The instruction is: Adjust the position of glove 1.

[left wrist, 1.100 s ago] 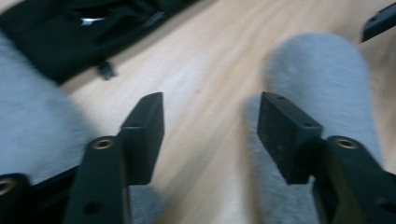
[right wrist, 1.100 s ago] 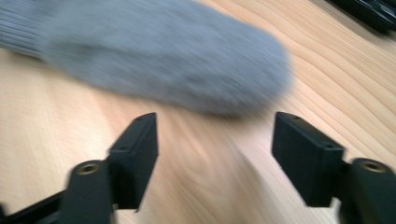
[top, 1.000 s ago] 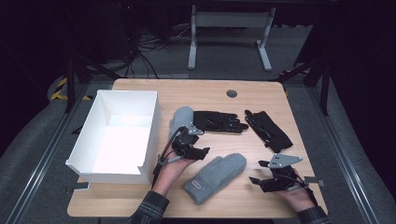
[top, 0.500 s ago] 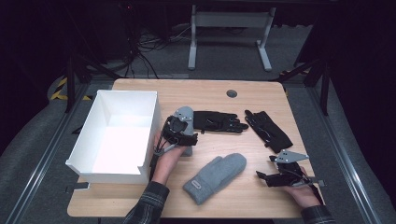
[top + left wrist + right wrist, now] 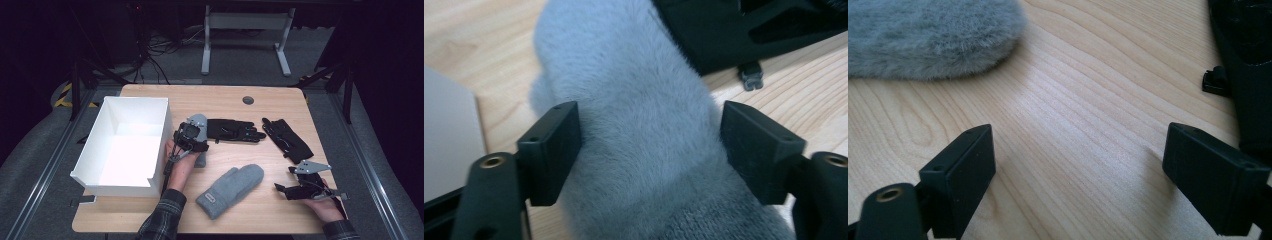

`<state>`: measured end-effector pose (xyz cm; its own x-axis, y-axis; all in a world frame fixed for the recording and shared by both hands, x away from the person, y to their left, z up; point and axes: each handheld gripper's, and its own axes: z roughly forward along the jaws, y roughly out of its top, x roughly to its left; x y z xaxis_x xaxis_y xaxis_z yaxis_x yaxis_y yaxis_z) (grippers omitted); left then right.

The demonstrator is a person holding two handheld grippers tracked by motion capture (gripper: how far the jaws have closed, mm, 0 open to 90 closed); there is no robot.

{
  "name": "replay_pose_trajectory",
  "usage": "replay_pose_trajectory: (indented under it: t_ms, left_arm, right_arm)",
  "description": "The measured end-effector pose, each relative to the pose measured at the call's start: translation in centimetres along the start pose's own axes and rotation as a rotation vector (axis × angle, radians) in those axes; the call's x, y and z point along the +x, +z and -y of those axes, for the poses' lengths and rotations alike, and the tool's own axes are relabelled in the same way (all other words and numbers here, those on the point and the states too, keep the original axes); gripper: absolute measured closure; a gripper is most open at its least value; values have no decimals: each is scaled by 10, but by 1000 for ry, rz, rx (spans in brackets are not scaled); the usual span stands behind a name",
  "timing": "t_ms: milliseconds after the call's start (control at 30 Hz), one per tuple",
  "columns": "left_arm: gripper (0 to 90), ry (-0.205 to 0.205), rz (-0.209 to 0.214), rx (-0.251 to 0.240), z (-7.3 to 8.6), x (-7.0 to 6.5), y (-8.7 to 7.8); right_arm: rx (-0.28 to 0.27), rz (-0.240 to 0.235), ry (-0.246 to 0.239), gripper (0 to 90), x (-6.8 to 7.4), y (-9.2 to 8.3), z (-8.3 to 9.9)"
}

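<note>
High view, L to R: white open-topped cardboard box (image 5: 125,145) at 9 o'clock; left gripper (image 5: 189,136) beside it, jaws wide, straddling fluffy grey fleece mitten (image 5: 634,130), one pad touching pile, not clamped. Soft, light, compressible; best pinched mid-body. Second grey mitten (image 5: 231,190) at 6. Right gripper (image 5: 295,186) at 4, wide open, empty, low over wooden table (image 5: 1088,125).

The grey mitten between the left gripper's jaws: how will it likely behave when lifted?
The grey mitten looks like soft fleece, so it will probably sag either side of the left gripper. Its fuzzy pile should resist slipping. It seems light for its size.
</note>
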<state>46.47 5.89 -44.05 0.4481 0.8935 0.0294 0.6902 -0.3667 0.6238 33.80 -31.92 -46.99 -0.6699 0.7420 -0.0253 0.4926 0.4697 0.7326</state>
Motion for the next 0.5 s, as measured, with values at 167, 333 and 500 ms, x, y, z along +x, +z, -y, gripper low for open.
replay_pose_trajectory:
  t_ms: [167,333,500]
  left_arm:
    - [393,-18,34,31,2,3,6]
    - [562,-9,33,38,1,2,7]
    - [743,-19,37,22,1,3,2]
  right_arm:
    - [0,0,0,138,0,0,0]
    - [1,0,0,138,0,0,0]
    - [1,0,0,138,0,0,0]
